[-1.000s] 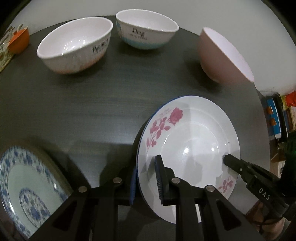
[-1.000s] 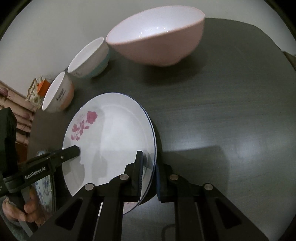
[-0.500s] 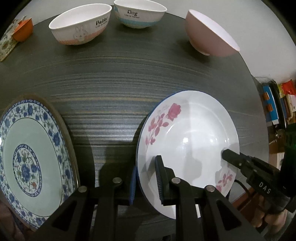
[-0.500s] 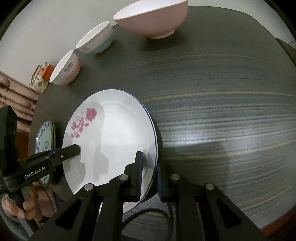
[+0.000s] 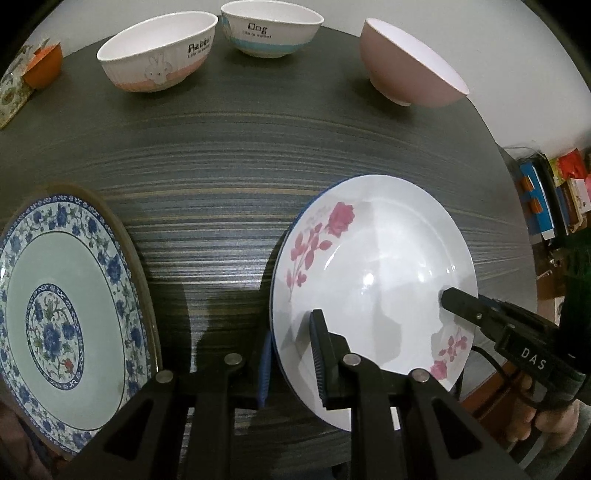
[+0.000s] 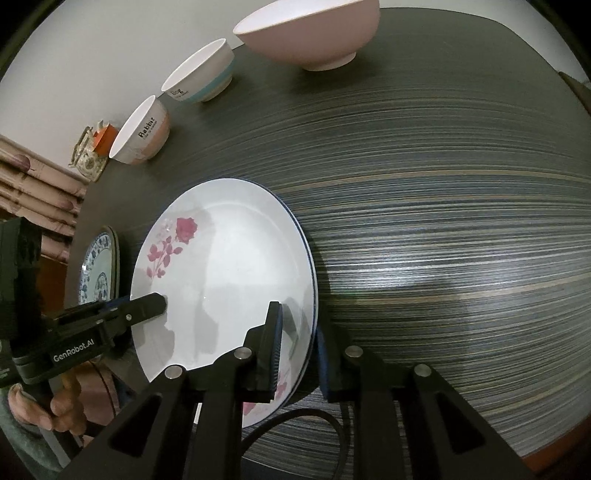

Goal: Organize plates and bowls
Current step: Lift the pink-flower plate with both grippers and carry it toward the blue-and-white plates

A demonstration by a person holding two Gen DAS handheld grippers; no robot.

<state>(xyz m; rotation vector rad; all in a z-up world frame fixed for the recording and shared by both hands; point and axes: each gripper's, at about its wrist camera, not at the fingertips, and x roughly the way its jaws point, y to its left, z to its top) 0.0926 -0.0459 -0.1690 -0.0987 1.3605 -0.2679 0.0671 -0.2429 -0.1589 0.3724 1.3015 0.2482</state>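
Observation:
A white plate with pink roses [image 5: 373, 280] [image 6: 221, 280] hangs tilted over the dark striped table [image 5: 221, 177], and a thin blue edge shows behind its rim. My left gripper [image 5: 291, 343] is shut on the plate's near left rim. My right gripper [image 6: 299, 343] is shut on the opposite rim, and it also shows as the right gripper [image 5: 458, 301] in the left wrist view. A blue-patterned plate [image 5: 62, 314] [image 6: 98, 273] lies at the table's left, beside the held plate.
Along the far edge stand a rabbit bowl [image 5: 159, 55] [image 6: 142, 131], a dog bowl [image 5: 271, 29] [image 6: 201, 74] and a pink bowl [image 5: 410, 70] [image 6: 310, 33]. An orange item [image 5: 42, 66] sits at the far left corner. A person's hand [image 6: 55, 406] holds the left gripper.
Both grippers have carried the rose plate back from the bowls toward the table's near side. The blue-patterned plate has come fully into view at the left. Both grips are unchanged.

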